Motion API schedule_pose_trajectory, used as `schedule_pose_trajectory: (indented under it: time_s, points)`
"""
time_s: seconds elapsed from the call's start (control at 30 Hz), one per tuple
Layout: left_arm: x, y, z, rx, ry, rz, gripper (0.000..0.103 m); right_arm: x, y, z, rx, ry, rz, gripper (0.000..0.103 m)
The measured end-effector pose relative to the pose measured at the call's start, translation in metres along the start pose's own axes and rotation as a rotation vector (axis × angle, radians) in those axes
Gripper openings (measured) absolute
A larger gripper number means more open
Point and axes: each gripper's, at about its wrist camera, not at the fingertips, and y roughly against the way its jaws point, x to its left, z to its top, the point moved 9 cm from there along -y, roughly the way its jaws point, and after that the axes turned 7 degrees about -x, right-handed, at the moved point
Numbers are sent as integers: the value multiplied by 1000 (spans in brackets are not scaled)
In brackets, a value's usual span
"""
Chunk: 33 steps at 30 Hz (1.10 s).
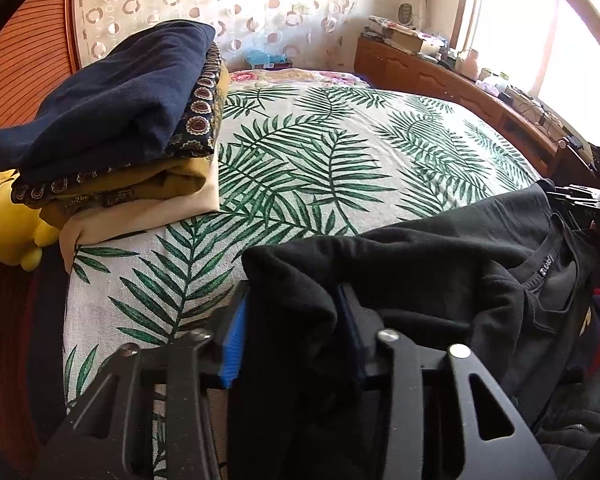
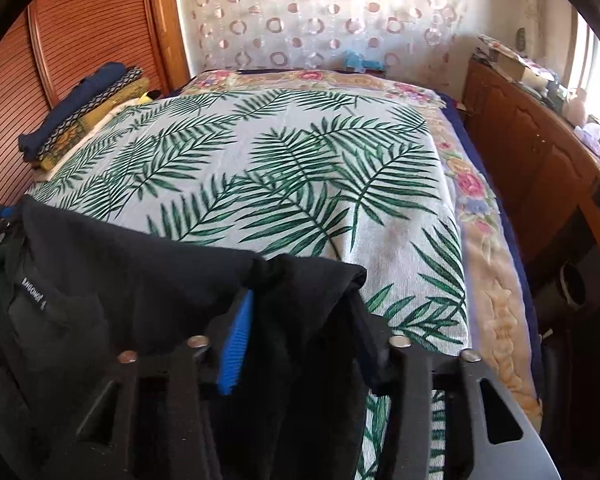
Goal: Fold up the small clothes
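A black garment (image 1: pixel 440 264) hangs stretched between my two grippers over the near edge of the bed. Its collar with a small label (image 1: pixel 546 266) sags in the middle. My left gripper (image 1: pixel 292 320) is shut on one bunched end of the cloth, which drapes over the blue pad (image 1: pixel 234 340). In the right wrist view the black garment (image 2: pixel 120 272) runs off to the left, and my right gripper (image 2: pixel 300 328) is shut on its other end. The cloth hides most of both pairs of fingertips.
A palm-leaf bedspread (image 1: pixel 320 152) covers the bed. A stack of folded clothes (image 1: pixel 120 120), navy on top, lies at the far left corner beside a yellow plush toy (image 1: pixel 12 220). A cluttered wooden cabinet (image 2: pixel 532 168) lines the right side; slatted wardrobe doors (image 2: pixel 80 32) stand left.
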Motion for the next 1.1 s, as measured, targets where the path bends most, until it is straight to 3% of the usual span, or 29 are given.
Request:
schedule_pose_trajectory:
  time_s: [0.03, 0.13, 0.33, 0.47, 0.67, 0.83, 1.1]
  points:
    - [-2, 0, 0, 3, 5, -15, 24, 3, 3, -1, -1, -2, 23, 16]
    - [-8, 7, -1, -2, 11, -35, 12, 7, 13, -3, -14, 3, 31, 10]
    - [-22, 52, 12, -133, 51, -82, 11, 19, 70, 5, -135, 2, 49, 10]
    - [-37, 97, 34, -241, 42, -158, 11, 22, 113, 13, -216, -6, 60, 10]
    - [-55, 135, 55, -302, 23, -244, 11, 33, 173, 16, -256, 31, 95, 9]
    - [-78, 173, 74, -359, -8, -300, 10, 38, 221, 31, -299, 81, 65, 9]
    - [-102, 260, 144, -520, -58, -366, 10, 56, 318, 78, -412, 190, 54, 9]
